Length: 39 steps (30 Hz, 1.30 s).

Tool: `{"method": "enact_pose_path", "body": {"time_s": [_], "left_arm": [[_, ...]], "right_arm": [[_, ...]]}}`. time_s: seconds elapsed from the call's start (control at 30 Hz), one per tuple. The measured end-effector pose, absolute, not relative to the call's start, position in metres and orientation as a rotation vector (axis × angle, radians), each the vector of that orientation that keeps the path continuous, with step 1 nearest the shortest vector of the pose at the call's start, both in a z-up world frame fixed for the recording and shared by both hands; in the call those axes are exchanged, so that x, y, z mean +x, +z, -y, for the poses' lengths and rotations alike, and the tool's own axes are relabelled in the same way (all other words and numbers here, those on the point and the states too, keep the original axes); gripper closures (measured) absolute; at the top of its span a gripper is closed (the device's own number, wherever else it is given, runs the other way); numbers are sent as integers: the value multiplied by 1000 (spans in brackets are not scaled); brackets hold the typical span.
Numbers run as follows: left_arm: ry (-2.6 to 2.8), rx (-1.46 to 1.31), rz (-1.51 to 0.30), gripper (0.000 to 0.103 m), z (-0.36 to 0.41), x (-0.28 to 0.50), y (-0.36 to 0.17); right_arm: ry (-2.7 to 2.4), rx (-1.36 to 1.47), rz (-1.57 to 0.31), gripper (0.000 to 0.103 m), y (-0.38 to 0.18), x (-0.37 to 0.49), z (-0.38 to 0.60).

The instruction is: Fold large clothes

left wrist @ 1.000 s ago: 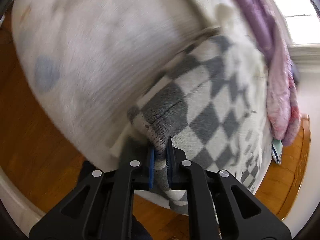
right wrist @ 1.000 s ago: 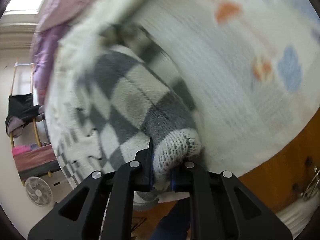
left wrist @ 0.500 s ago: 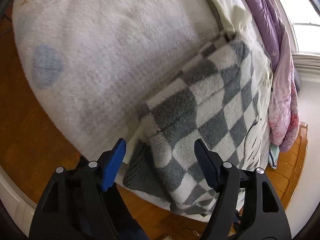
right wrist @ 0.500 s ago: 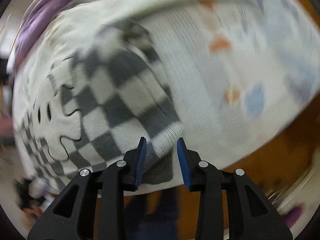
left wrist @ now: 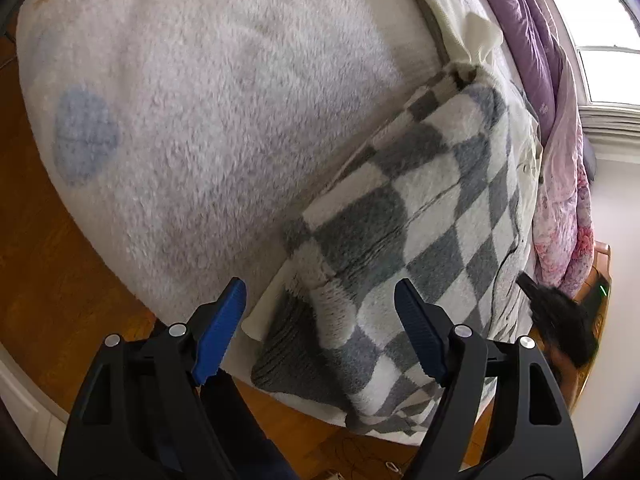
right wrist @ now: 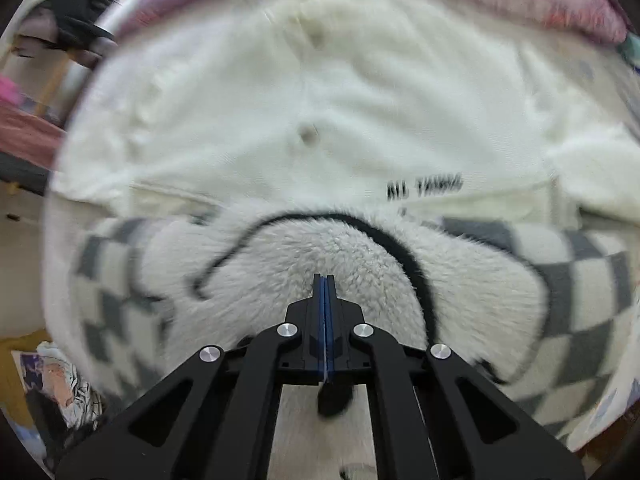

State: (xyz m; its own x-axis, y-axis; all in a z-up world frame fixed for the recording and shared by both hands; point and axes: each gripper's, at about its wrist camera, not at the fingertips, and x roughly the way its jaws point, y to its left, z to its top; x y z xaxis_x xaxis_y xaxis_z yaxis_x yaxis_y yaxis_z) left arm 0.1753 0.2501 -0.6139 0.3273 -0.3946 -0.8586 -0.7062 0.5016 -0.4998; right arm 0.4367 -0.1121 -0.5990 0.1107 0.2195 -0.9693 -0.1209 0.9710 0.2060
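Observation:
A grey-and-white checked fleece garment (left wrist: pixel 420 216) lies folded on the bed near its edge, ribbed hem towards me. My left gripper (left wrist: pixel 320 320) is open and empty, its blue pads either side of the hem, just above it. In the right wrist view the garment (right wrist: pixel 332 264) shows a pale panel with a black outline. My right gripper (right wrist: pixel 325 280) is shut with its pads together, over that panel; no cloth shows between them. The other gripper shows as a blurred black shape in the left wrist view (left wrist: pixel 560 320).
A white fleece blanket (left wrist: pixel 200 120) with a blue spot covers the bed on the left. A cream garment (right wrist: pixel 320 120) with black lettering lies beyond the checked one. Purple and pink bedding (left wrist: pixel 560 160) is piled along the far side. Wooden floor (left wrist: pixel 48 260) lies below.
Both grippers let go of the checked garment's hem. My left gripper opened wide and drew back. My right gripper swung to the garment's middle and shut empty.

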Motion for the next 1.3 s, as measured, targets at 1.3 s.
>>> {"method": "enact_pose_path", "body": {"time_s": [1.3], "left_arm": [[166,-1118,-1363,55,-237,153,-626]], "right_arm": [[287,222,-1562,103,-620,268,152]]}}
